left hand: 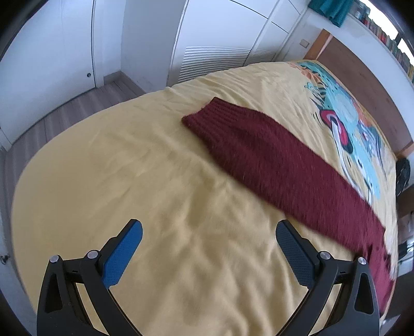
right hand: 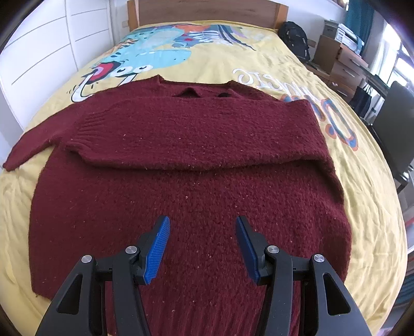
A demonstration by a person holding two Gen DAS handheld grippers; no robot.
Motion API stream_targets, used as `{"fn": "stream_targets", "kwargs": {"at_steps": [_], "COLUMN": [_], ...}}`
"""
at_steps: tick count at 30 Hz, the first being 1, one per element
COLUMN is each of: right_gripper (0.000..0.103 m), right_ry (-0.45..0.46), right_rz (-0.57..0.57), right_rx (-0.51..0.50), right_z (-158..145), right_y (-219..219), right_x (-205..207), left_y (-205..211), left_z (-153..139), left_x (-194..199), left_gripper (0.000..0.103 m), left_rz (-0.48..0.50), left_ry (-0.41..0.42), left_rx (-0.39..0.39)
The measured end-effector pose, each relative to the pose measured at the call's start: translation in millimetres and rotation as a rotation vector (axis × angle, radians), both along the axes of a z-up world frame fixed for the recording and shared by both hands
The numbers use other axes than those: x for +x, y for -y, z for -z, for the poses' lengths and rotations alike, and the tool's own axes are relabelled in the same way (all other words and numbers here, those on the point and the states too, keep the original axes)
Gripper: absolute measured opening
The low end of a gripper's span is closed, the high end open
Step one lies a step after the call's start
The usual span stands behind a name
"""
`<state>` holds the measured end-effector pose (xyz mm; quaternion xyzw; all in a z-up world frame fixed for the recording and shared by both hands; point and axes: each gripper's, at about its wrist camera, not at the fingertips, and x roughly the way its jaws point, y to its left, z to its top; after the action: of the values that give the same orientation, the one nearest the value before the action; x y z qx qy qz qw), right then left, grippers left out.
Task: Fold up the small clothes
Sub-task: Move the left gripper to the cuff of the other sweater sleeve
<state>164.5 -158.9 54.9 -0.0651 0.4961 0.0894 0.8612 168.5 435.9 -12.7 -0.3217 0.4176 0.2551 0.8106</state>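
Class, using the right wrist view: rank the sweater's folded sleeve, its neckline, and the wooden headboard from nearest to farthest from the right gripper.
From the right gripper:
1. Folded sleeve, lying across the sweater's middle.
2. Neckline, at the sweater's far edge.
3. Wooden headboard, at the bed's far end.

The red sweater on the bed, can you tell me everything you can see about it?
The sweater is dark red, thick and fuzzy-looking knit with tiny pale flecks. It lies flat on the yellow bedspread, neck toward the headboard. One sleeve is folded across the chest, its ribbed cuff on the left of the right wrist view; the other sleeve stretches out sideways over the cover. Nothing grips it: the right gripper hangs open just above its lower part.
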Motion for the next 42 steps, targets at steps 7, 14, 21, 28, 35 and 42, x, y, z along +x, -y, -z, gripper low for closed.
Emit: {"fn": "stream_targets", "kwargs": {"at_steps": [7, 14, 21, 28, 35, 42], "right_gripper": [0.055, 0.055, 0.055, 0.055, 0.055, 0.055], "right_ry": [0.004, -0.004, -0.005, -0.015, -0.019, -0.019], "right_rz": [-0.020, -0.035, -0.045, -0.049, -0.059, -0.038], "right_rx": [-0.033, -0.056, -0.081, -0.089, -0.096, -0.091], "right_z": [-0.5, 4.9, 8.0, 14.4, 17.7, 16.1], "right_y": [-3.1, -7.6, -10.9, -12.6, -15.1, -7.2], "right_x": [7.4, 12.9, 17.4, 18.7, 18.6, 18.9], "left_y": [-35.0, -61.8, -78.3, -91.9, -98.1, -103.6], "left_z": [12.8, 31.7, 46.3, 47.5, 49.7, 54.4], "left_x": [29.6, 41.9, 36.1, 30.9, 33.2, 36.3], "left_gripper": [0.100, 0.094, 0.092, 0.084, 0.060, 0.045], "left_rz": [-0.045, -0.090, -0.123, -0.138, -0.128, -0.135], "left_ry": [0.029, 0.068, 0.168, 0.264, 0.324, 0.360], "left_rx": [-0.065, -0.156, -0.261, -0.325, -0.390, -0.459]}}
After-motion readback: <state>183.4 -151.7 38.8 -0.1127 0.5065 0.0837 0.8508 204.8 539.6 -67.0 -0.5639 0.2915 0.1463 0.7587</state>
